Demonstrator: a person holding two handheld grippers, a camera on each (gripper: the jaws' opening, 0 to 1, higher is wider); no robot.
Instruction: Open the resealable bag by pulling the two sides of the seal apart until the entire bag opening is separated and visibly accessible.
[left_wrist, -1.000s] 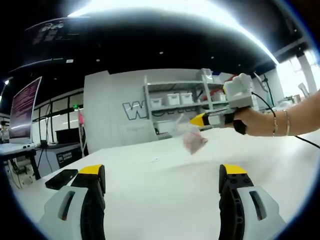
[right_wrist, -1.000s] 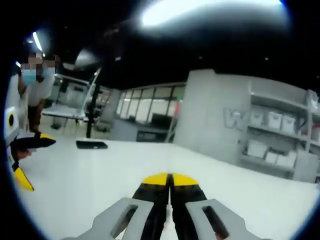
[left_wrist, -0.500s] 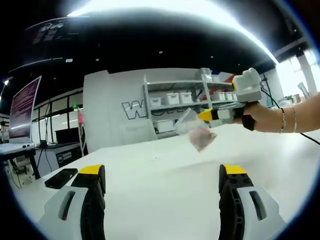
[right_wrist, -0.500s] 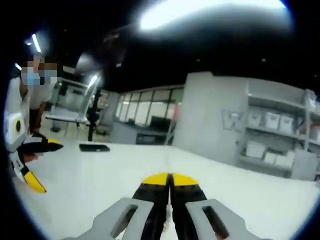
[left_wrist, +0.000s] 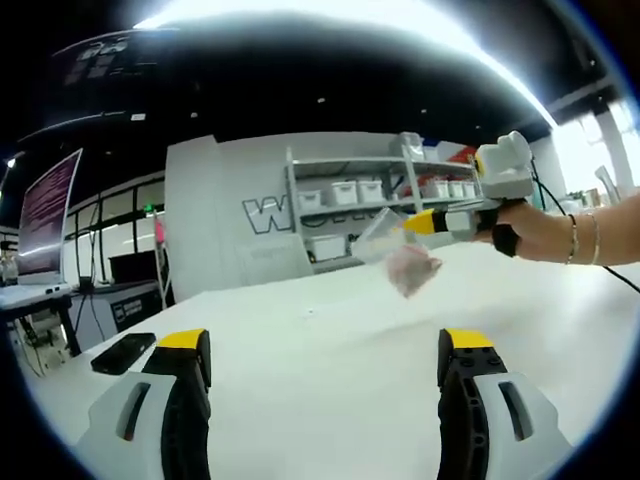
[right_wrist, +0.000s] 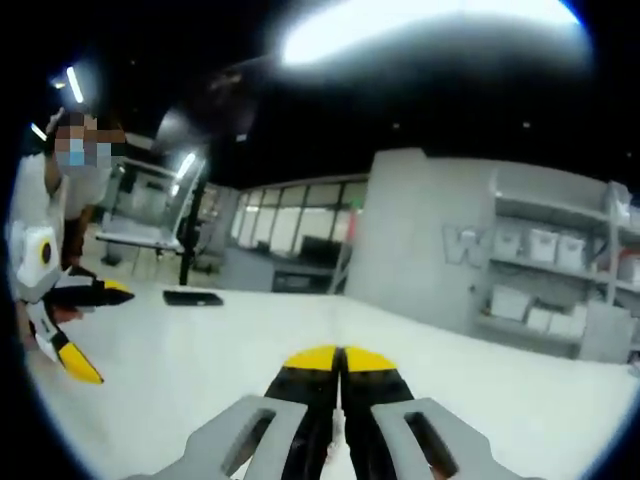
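The right gripper (left_wrist: 415, 222), fingers pinched on the small clear plastic resealable bag (left_wrist: 400, 256), is carrying it higher above the white tabletop (left_wrist: 320, 340); the left gripper (left_wrist: 322, 350), fingers wide, is gripping nothing, so the seal is likely still unopened.

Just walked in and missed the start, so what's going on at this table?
A person holds a gripper in each hand over a white table. The right gripper is shut on a clear resealable bag, lifting it off the table. The left gripper is open and holds nothing. The bag's seal has not yet been pulled apart.
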